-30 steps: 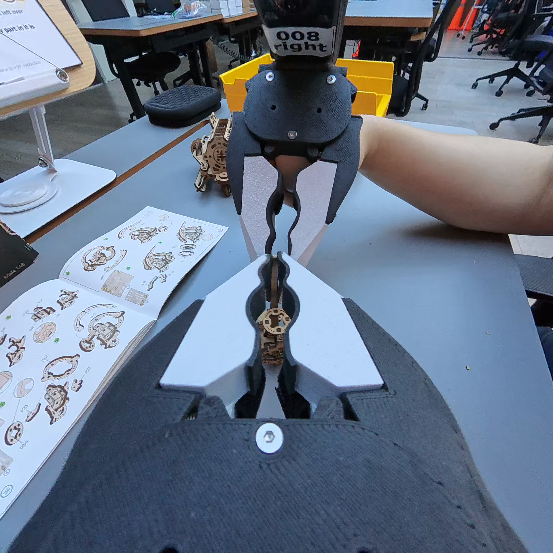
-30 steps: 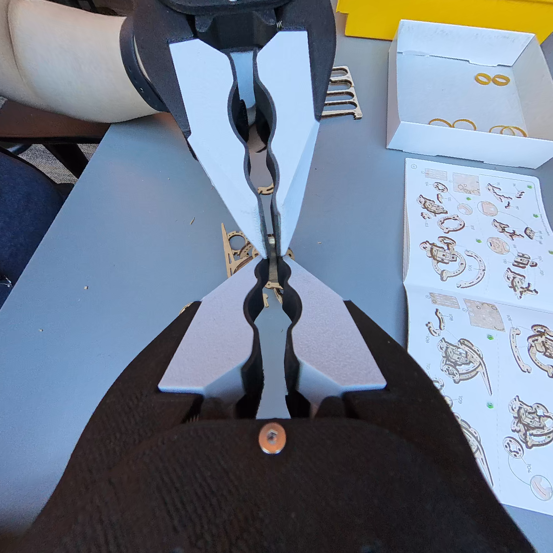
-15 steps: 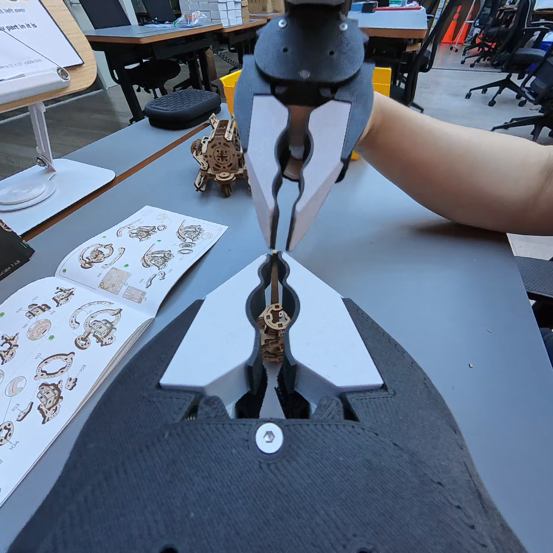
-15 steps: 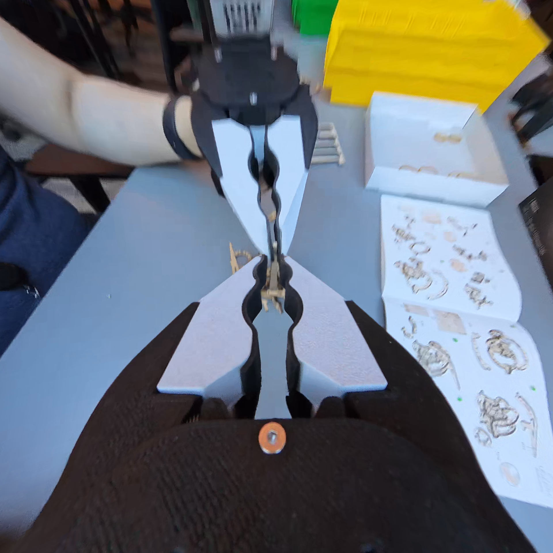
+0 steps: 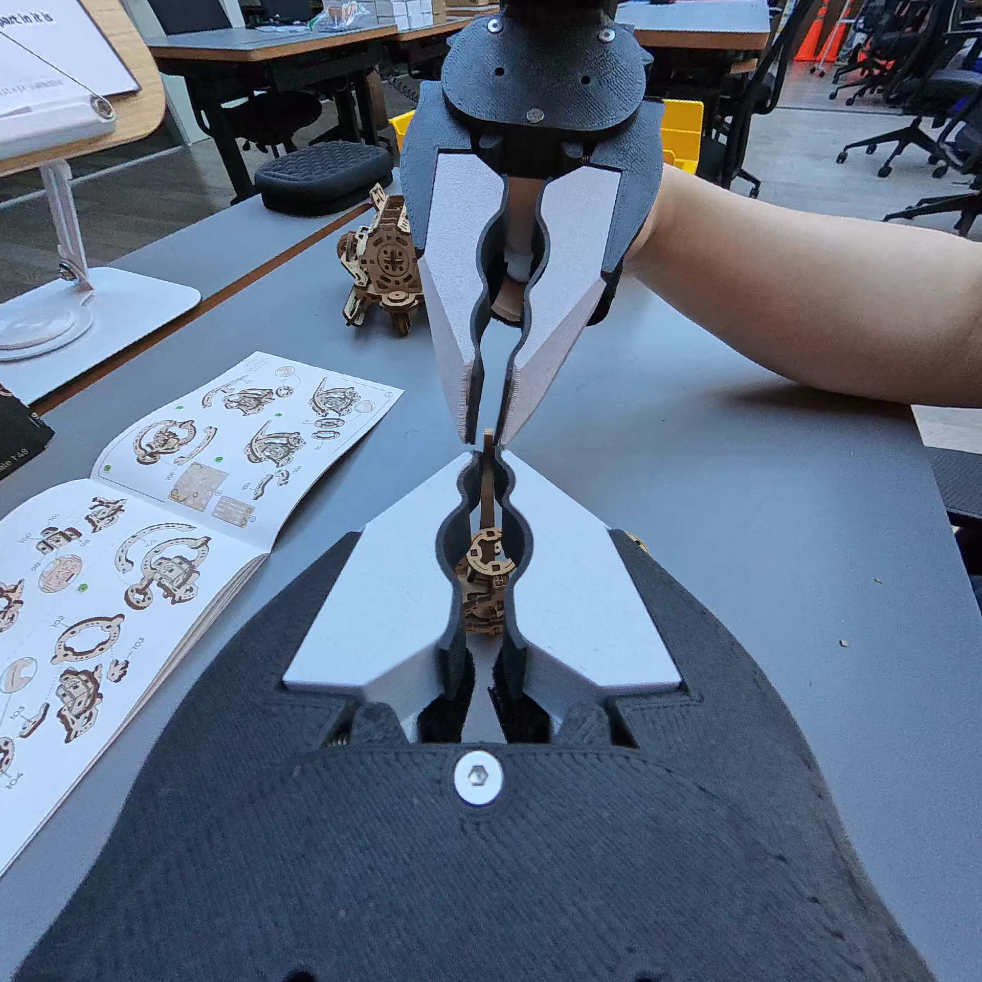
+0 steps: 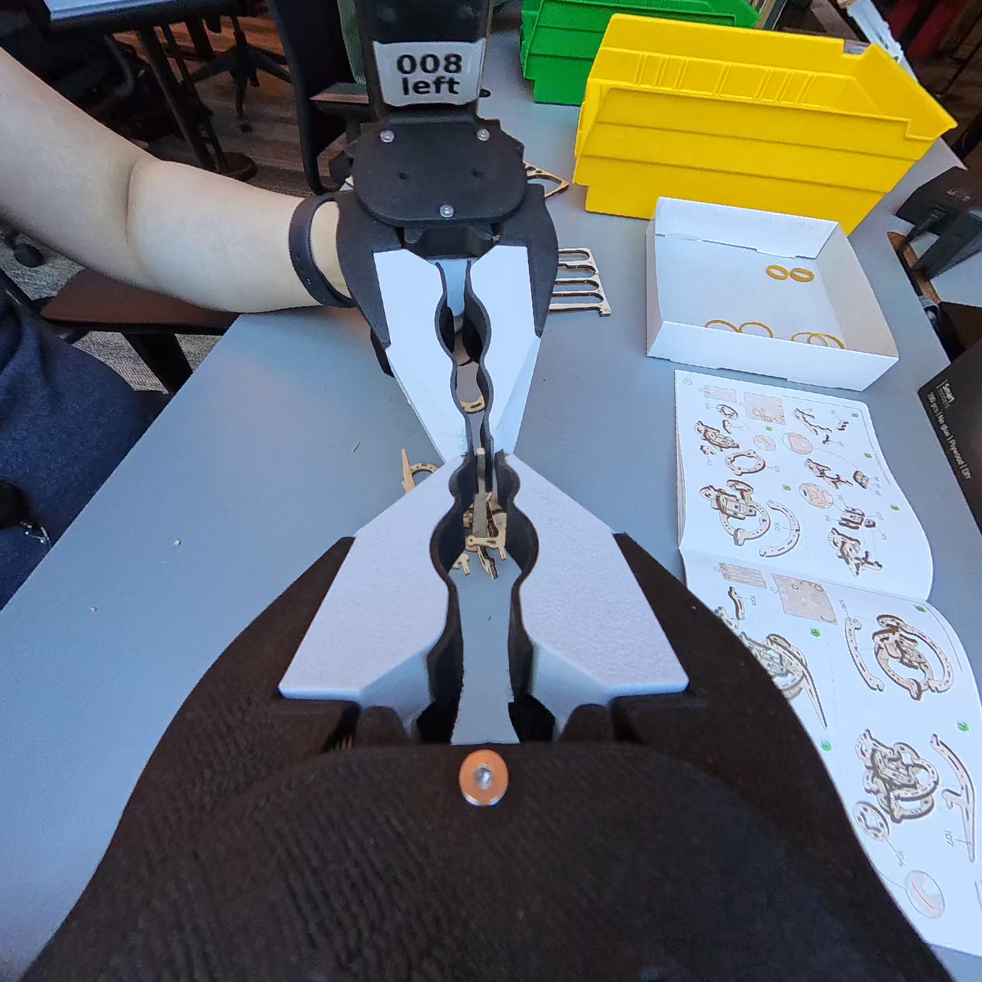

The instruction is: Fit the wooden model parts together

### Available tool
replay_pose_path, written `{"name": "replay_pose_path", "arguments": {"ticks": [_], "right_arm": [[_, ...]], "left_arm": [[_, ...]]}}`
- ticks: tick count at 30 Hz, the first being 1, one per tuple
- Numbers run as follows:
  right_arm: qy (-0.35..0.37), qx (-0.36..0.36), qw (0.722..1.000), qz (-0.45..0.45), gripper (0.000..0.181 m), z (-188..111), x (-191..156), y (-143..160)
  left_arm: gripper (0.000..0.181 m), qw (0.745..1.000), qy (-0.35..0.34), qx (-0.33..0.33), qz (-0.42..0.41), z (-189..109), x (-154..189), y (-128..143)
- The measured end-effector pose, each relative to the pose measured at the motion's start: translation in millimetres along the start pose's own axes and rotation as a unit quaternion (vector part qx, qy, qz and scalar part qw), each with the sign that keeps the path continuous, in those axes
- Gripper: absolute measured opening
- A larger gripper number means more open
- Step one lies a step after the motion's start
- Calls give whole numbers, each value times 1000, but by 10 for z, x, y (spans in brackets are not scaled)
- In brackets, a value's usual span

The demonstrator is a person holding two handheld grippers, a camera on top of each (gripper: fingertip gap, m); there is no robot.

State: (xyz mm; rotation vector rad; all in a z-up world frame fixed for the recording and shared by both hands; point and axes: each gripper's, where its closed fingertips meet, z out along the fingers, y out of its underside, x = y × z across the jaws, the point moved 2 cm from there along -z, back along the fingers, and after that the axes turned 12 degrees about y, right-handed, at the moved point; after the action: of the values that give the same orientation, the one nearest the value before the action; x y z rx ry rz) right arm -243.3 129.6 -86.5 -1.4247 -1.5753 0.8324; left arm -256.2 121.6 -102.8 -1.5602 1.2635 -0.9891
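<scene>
I am noting a change: a second ago the right gripper (image 5: pixel 486 438) was pinched on the part's (image 5: pixel 484 579) tip; now its jaws are standing slightly apart, just off that tip. I am reading this as a release or regrip, fit unconfirmed. The left gripper (image 5: pixel 484 462) is staying clamped on the part, above the table (image 5: pixel 744 505). Both grippers are facing tip to tip, the right one tilting down.

Yellow bin (image 6: pixel 744 133) and green bin (image 6: pixel 584 48); a white box (image 6: pixel 765 340) holding yellow rings (image 6: pixel 789 273); grey table (image 6: pixel 239 478); tan wooden parts (image 6: pixel 481 531); white booklet (image 6: pixel 829 584).
</scene>
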Motion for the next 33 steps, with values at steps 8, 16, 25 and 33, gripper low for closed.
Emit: {"name": "replay_pose_path", "arguments": {"ticks": [8, 16, 25, 33], "right_arm": [[-20, 37, 999, 23, 0, 10, -21, -38], [-38, 55, 997, 44, 1, 17, -35, -28], [-45, 75, 995, 56, 1, 7, -36, -21], [-48, 82, 994, 57, 4, -9, -47, -15]], "left_arm": [[2, 1000, 4, 4, 4, 1, 2, 8], [3, 1000, 4, -27, 10, 52, -6, 120], [3, 999, 3, -32, 25, 68, 2, 133], [3, 999, 10, -35, 28, 64, 3, 137]]}}
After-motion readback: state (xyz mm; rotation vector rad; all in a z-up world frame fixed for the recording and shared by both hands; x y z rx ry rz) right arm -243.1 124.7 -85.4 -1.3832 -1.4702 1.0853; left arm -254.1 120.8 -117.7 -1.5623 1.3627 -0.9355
